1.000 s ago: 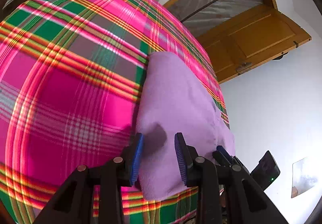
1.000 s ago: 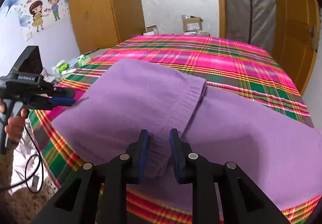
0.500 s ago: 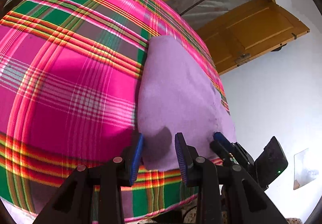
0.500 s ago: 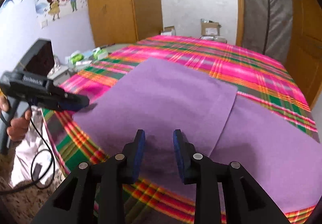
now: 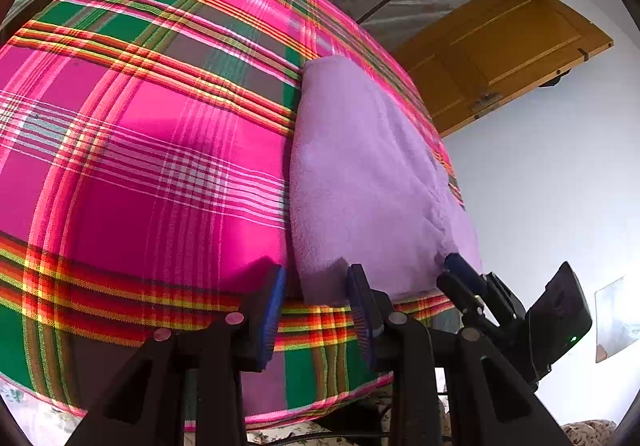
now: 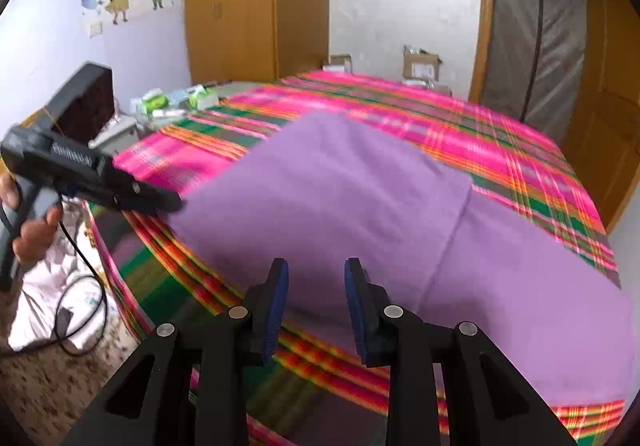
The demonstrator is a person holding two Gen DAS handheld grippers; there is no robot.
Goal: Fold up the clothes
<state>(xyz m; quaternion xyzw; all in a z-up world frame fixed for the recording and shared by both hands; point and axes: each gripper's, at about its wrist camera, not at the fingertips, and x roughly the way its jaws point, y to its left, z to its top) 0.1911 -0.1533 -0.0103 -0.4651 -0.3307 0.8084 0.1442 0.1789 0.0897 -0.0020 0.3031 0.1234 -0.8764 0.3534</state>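
Change since a second ago: raised fold of the purple garment (image 6: pixel 360 205) now laid flat; far half doubled over the near part, a straight edge running diagonally across the cloth.
Change in reach: both grippers drawn back toward the near edge of the bed (image 6: pixel 520 133), fingers clear of the fabric.
Meaning for the task: one fold apparently completed and released; likely one more fold or a smoothing pass left, judging by the long flat shape.
Garment place: flat on the plaid bed cover (image 5: pixel 140 165), along the near side of the bed, its near edge close to the mattress edge.
Left gripper (image 5: pixel 316 310): fingers parted, nothing between them, corner of the garment just ahead of the tips.
Right gripper (image 6: pixel 316 298): fingers parted and empty, hovering over the near hem.
Count, garments: one, purple, no others seen.
Count, grippers: two, each visible in the other's view.
Count, hands seen: one, on the left handle (image 6: pixel 36 230).
Count, cardboard boxes (image 6: pixel 420 65): at least two beyond the far end of the bed.
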